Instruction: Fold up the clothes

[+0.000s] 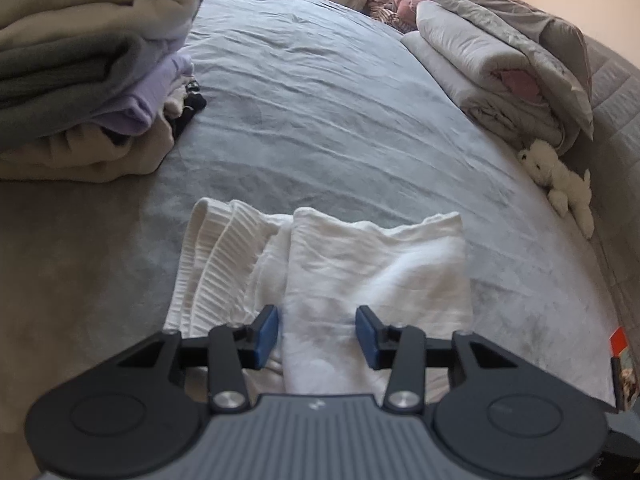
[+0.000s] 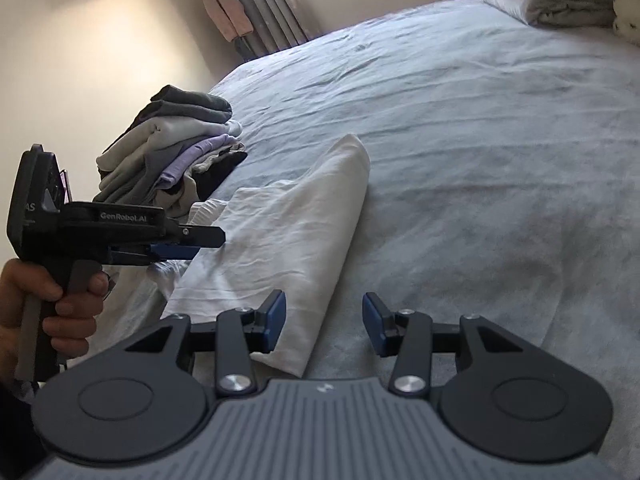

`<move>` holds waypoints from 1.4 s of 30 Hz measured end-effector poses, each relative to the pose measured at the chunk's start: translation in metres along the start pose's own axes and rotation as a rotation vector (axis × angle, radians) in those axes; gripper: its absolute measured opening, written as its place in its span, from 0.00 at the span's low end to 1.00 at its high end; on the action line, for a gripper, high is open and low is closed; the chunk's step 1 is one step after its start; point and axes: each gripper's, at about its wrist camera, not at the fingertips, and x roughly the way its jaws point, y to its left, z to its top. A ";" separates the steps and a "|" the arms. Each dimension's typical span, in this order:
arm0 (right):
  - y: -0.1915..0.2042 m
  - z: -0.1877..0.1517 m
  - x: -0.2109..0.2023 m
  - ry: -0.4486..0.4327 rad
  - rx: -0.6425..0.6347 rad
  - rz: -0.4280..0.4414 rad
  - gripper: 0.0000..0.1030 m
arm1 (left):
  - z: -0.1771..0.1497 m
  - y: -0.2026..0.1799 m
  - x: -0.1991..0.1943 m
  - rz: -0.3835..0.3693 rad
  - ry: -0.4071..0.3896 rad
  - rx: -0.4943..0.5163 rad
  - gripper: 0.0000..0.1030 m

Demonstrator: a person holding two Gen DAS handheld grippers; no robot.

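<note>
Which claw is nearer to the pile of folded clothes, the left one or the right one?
Left. The left claw hovers open over the white garment, just before the pile of folded clothes. The right claw is open at the garment's near edge, farther away.

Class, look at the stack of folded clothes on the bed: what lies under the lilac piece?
Under the lilac piece in the stack, a cream garment and something black stick out. How many more layers lie below is covered.

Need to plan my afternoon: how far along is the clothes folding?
Done: a stack of folded clothes sits on the bed. In hand: a partly folded white garment, under the open left claw and right claw. Left: finishing and stacking it.
</note>
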 end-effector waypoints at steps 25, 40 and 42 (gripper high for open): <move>0.003 -0.005 -0.001 0.001 -0.009 0.014 0.46 | 0.015 0.010 -0.029 0.138 -0.095 0.083 0.03; 0.012 -0.007 -0.004 -0.021 -0.062 0.014 0.48 | 0.015 0.026 -0.022 0.063 -0.010 -0.042 0.09; 0.015 -0.008 -0.004 -0.026 -0.084 0.016 0.48 | 0.014 0.024 -0.020 0.066 -0.007 -0.033 0.09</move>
